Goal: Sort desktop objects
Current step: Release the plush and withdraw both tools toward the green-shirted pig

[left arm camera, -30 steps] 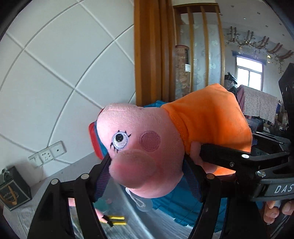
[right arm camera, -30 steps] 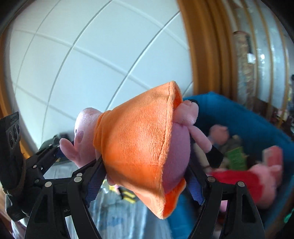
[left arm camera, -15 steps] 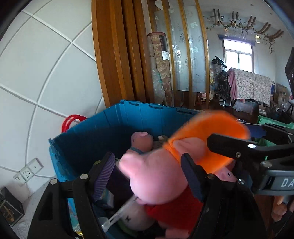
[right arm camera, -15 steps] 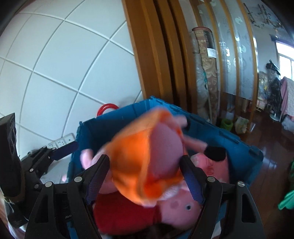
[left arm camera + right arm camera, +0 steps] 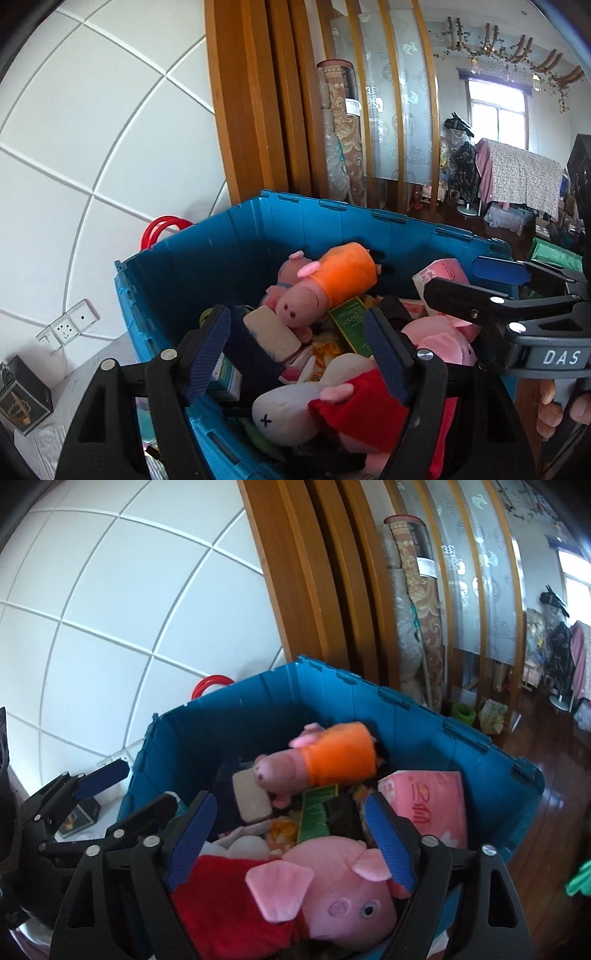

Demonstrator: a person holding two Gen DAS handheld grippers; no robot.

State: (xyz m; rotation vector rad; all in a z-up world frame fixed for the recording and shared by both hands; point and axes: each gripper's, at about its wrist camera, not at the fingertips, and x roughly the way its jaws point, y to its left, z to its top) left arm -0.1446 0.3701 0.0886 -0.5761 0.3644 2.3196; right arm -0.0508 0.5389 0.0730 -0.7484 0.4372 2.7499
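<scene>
The pink pig plush in the orange dress lies on top of the pile inside the blue bin, free of both grippers; it also shows in the right wrist view, inside the bin. My left gripper is open and empty above the bin's near side. My right gripper is open and empty above a larger pig plush in a red dress. The left gripper also shows at the left edge of the right wrist view.
The bin holds several toys: a white plush, a green box, a pink tissue pack, a grey block. A white tiled wall and wooden door frame stand behind. A black box sits on the desk at left.
Both grippers opened and let go of the orange-dress pig. It dropped from between the fingers into the blue bin and now lies farther back on the pile.
</scene>
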